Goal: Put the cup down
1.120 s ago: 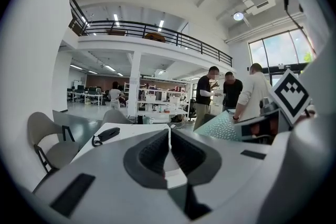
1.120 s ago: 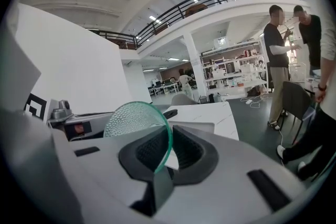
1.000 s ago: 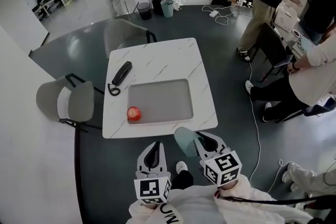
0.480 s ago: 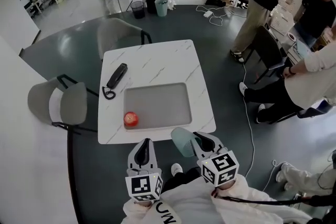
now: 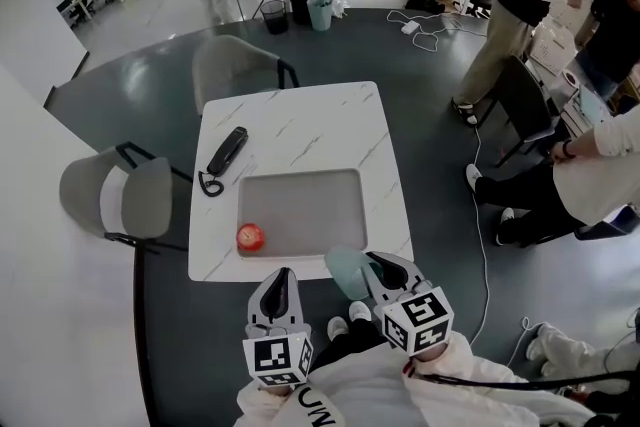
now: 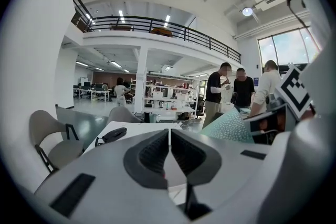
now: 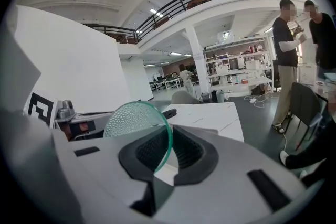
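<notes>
A pale green textured glass cup [image 5: 349,272] hangs just off the near edge of the white marble table [image 5: 300,130], tilted, its rim pinched by my right gripper [image 5: 372,267]. In the right gripper view the cup [image 7: 137,122] shows as a thin glass wall between the dark pads, with the right gripper [image 7: 169,148] shut on it. My left gripper [image 5: 278,290] hovers beside it, below the table's near edge, jaws pressed together with nothing held. In the left gripper view the left gripper [image 6: 169,152] is shut and the cup [image 6: 231,126] shows at the right.
A grey mat [image 5: 302,211] lies on the table with a red apple [image 5: 250,237] at its near left corner. A black telephone handset [image 5: 225,154] lies to the left. Grey chairs [image 5: 115,198] stand left and behind. Several people [image 5: 520,5] stand at the right, with cables on the floor.
The view has shifted slightly; both grippers and the cup stay near the table's front edge, drifting a little closer to it. The grip on the cup is unchanged.
</notes>
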### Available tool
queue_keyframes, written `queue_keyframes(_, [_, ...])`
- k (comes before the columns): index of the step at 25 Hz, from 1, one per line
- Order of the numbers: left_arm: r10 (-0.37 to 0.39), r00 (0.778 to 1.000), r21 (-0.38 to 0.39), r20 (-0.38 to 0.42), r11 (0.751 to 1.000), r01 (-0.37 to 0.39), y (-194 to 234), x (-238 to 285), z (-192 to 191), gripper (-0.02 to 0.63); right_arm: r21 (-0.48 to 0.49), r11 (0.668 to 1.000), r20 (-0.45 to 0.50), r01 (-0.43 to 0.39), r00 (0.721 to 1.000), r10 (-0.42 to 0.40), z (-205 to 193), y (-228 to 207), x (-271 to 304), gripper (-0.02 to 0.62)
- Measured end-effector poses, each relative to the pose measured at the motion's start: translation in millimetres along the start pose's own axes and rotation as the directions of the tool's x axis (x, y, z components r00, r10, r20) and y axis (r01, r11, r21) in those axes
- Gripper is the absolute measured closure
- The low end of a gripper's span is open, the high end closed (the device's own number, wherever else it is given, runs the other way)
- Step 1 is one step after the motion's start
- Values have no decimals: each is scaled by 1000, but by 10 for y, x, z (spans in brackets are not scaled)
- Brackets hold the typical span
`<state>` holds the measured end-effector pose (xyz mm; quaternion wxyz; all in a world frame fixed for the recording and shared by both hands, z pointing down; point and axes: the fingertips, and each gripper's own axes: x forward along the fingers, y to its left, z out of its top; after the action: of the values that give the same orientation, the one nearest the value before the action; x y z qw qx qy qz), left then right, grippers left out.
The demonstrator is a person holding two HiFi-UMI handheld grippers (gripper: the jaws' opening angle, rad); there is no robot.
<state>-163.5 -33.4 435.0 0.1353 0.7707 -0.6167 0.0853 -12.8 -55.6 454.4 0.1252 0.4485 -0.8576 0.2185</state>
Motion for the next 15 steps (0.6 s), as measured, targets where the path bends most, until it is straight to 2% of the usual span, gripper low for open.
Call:
queue_keyframes(5, [43, 999, 2, -1, 999, -43, -73, 176, 37, 583, -8, 1000, -7, -29, 1000, 29, 52, -236, 50, 569])
queue_keyframes(15, [41, 999, 8, -25, 999, -41, -332, 416, 25, 583, 3, 999, -39, -34, 999, 34, 40, -565, 88, 569])
